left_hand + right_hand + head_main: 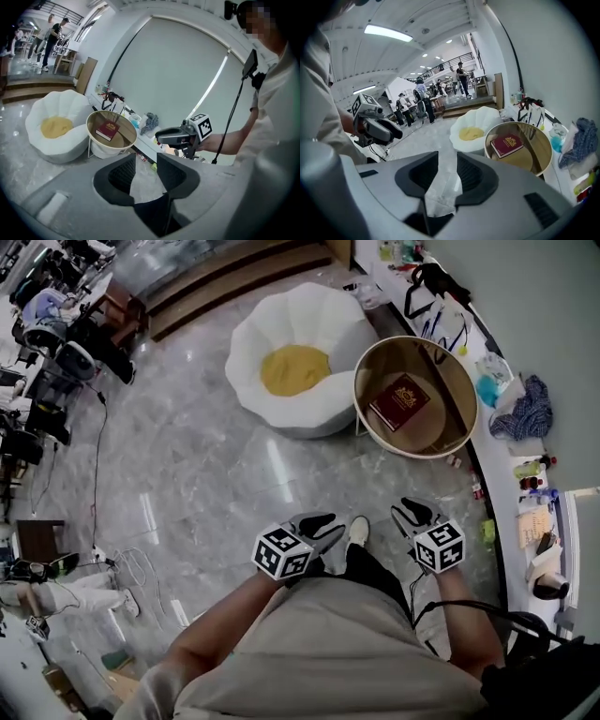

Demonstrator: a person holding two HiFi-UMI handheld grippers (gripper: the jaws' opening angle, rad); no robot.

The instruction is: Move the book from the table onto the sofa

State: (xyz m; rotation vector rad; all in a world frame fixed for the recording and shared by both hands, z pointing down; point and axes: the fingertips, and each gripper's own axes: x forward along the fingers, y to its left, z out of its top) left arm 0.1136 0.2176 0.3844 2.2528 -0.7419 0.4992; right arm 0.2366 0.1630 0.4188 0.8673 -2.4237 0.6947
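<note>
Two empty grippers (314, 524) (413, 515), fingers (123, 172) partly apart

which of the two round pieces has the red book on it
The wood-topped round table holds the red book; the white sofa beside it has only its yellow cushion.

Glossy stone-like floor (216, 484), smooth wood-look table (442, 379) — book (400, 401) in a matt red cover.

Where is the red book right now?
In the head view, the red book lies at upper right on the round table, just right of the white sofa.
</note>
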